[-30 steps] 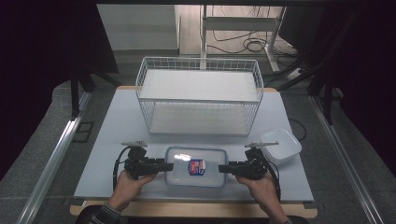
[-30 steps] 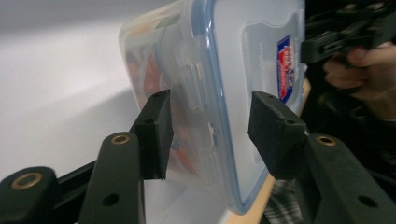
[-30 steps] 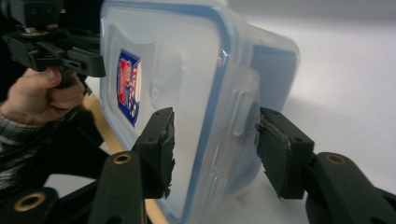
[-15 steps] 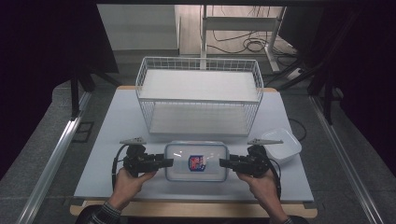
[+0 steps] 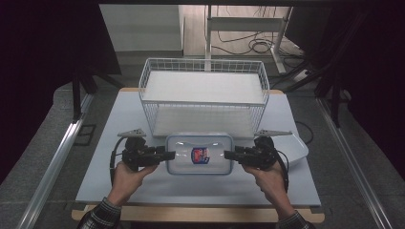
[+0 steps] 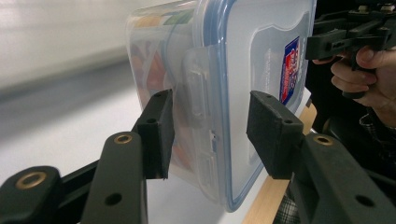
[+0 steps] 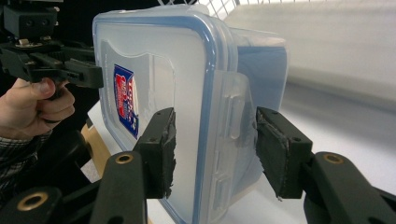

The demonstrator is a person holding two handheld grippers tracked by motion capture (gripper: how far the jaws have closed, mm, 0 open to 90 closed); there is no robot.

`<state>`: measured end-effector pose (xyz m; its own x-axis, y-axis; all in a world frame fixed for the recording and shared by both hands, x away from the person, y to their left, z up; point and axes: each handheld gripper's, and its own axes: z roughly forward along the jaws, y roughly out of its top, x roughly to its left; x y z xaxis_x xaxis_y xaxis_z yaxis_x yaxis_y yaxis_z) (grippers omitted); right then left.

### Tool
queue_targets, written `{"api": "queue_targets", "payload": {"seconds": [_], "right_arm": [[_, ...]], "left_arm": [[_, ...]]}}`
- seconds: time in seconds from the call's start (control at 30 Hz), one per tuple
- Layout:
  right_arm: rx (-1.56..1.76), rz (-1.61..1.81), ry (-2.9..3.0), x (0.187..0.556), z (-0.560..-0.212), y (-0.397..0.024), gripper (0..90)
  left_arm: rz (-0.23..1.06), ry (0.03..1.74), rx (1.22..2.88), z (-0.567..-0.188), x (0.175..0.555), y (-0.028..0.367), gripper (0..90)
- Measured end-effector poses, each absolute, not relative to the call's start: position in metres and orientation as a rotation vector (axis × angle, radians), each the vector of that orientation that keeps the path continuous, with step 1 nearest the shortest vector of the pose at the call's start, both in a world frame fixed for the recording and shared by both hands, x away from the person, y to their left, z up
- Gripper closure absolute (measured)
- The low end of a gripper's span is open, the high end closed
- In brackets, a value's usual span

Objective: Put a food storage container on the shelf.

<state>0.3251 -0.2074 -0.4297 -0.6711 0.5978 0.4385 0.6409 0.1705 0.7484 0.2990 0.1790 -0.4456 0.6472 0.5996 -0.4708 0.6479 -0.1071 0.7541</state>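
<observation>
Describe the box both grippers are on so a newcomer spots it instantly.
On the white table, just in front of the wire basket, sits a clear plastic box. Unlike the plain white container to its right, it has a blue-rimmed clip lid with a red-and-blue sticker.

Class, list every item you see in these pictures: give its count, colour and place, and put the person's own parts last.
Lidded food box: one, clear with blue rim and red-blue label, held between both grippers, near table edge.
Wire basket: one, white, behind the box.
Loose lid: one, whitish, right of the box.
Table: one, pale grey top, wooden edge.
Left gripper: one, black, clamped on box's left end.
Right gripper: one, black, clamped on box's right end.
Hands: two, plaid sleeves, from the bottom.
</observation>
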Motion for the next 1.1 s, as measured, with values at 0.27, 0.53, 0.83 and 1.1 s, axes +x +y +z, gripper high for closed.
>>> {"api": "queue_targets", "payload": {"seconds": [0.27, 0.53, 0.83, 1.1], "right_arm": [[-1.254, -1.591, -2.371, 0.336, -0.409, -0.208, 49.4], [-1.251, -1.617, -2.371, 0.346, -0.392, -0.207, 49.4], [-1.228, -1.66, -2.376, 0.36, -0.362, -0.2, 49.2], [-1.227, -1.706, -2.373, 0.375, -0.339, -0.198, 49.0]], "left_arm": [[-0.029, 0.991, 1.776, -0.426, 0.31, 0.178, 52.0], [-0.012, 0.981, 1.768, -0.407, 0.321, 0.18, 52.1], [0.024, 0.974, 1.751, -0.377, 0.331, 0.185, 52.0], [0.039, 0.964, 1.747, -0.354, 0.347, 0.187, 51.9]]}}
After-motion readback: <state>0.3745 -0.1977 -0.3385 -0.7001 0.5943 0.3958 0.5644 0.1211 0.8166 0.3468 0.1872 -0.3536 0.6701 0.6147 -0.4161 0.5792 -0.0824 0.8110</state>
